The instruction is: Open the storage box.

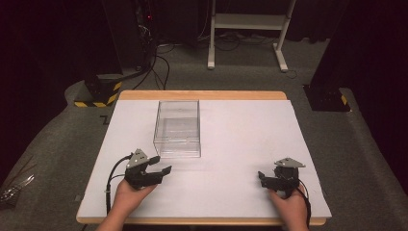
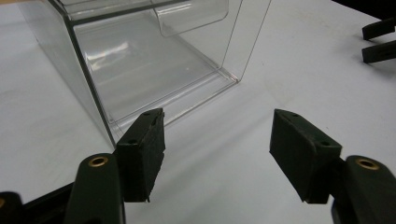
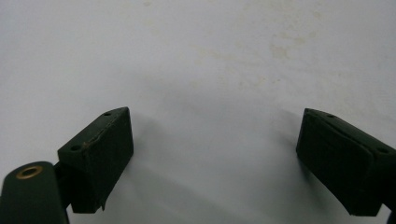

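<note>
White table point(image 1: 240, 144); white stand point(image 1: 250, 21) behind; striped base point(image 1: 98, 91).

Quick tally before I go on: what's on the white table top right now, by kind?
Clear plastic box: 1
Hand-held grippers: 2, the left hand-held gripper near the box's front corner, the right hand-held gripper on the bare white table top, both open and holding nothing
Total: 3

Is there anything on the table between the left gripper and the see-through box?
No. In the left gripper view, the left gripper faces the clear box across bare white table.
</note>
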{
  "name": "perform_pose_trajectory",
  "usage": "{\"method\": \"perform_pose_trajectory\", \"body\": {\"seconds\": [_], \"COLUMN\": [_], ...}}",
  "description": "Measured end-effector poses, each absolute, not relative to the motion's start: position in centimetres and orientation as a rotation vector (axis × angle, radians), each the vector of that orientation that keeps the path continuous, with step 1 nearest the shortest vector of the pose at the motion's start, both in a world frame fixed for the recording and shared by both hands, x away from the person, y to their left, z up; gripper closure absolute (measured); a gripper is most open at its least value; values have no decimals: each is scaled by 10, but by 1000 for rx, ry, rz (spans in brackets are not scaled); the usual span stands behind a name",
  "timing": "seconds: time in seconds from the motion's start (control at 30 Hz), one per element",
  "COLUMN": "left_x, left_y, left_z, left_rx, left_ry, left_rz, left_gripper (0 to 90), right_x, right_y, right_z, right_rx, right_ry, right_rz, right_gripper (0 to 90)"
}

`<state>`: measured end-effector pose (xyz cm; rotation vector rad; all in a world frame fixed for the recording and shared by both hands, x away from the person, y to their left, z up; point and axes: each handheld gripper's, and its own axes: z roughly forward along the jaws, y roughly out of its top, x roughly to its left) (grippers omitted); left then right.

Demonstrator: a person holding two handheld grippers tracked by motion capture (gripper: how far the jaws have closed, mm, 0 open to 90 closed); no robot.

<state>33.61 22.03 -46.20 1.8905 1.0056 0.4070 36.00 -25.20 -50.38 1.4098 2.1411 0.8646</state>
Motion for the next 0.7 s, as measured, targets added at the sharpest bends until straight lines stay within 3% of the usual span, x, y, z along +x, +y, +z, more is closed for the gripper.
{"method": "perform_pose_trajectory", "body": {"seconds": [0.5,0.7], "left_x": [359,365], "left_y": [210,210], "left_z": [-462,-463], "left_rx": [1835,1804], "left_ry": [1027,1020], "left_rz": [418,425], "left_gripper": [347,394], "right_x": [360,360], "right_y": [-252,-252], "right_z": [-504,-504], "right_rx": [1410,1410], "right_ry": [2141,2141], "right_rz": [865,865], "right_gripper": [108,109]}}
